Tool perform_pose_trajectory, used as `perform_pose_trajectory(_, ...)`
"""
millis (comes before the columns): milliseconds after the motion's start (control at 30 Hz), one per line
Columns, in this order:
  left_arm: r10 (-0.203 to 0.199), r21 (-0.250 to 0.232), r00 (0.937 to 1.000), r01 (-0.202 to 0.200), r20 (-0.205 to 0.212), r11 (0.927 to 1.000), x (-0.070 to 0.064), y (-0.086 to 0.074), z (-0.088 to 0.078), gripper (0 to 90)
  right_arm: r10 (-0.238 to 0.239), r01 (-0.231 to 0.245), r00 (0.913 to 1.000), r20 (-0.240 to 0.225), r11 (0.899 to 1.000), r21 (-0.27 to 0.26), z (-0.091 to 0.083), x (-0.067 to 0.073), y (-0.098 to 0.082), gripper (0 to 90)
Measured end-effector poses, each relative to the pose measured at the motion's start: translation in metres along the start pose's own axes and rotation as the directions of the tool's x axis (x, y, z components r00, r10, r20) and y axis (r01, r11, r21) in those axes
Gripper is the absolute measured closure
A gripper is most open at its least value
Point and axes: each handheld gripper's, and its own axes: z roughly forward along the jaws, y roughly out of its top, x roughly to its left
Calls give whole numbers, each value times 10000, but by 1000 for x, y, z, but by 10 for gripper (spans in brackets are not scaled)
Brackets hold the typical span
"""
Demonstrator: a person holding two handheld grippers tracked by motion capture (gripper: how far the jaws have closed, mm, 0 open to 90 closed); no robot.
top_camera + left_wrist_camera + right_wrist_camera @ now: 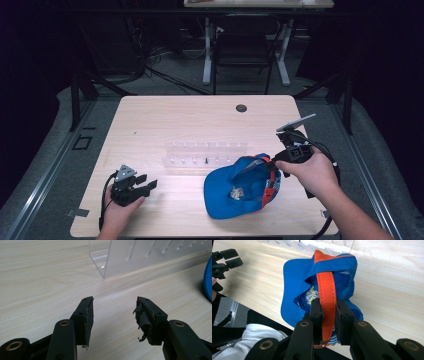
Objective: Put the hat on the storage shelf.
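The right tongs [329, 312] are clamped on the orange strap [326, 290] of the blue cap [242, 187], raised at its back with the brim on the worktop [190, 120]. The left tongs [113, 315] are open, empty. Grasp done; hanging it on the rack [205, 155] likely remains

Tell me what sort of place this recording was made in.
Probably a lab or workshop set up for recording, not a home. A lone wooden table stands in a dark room on grey carpet, with loose cables on the floor behind it and another desk with a black chair beyond.
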Motion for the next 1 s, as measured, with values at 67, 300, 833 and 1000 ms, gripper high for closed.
perform_pose_trajectory(67, -1, -8, 10000, 1, 7, 10000, 0, 0, 0, 490, 9, -9, 10000, 67, 10000, -20, -1, 1, 1, 780)
perform_pose_trajectory(300, 3, 34, 10000, -2, -19, 10000, 0, 0, 0, 490, -101, 94, 9996, 258, 9996, 254, -11, 7, 10, 780)
perform_pose_trajectory(833, 74, 216, 10000, -73, -6, 9997, 0, 1, 0, 490, 498, -492, 9983, -299, 9986, 188, -41, 13, 27, 780)
perform_pose_trajectory(1000, 78, 209, 10000, -78, -18, 9998, -1, 1, 0, 490, 784, -783, 9928, -904, 9969, 50, -46, 12, 29, 780)
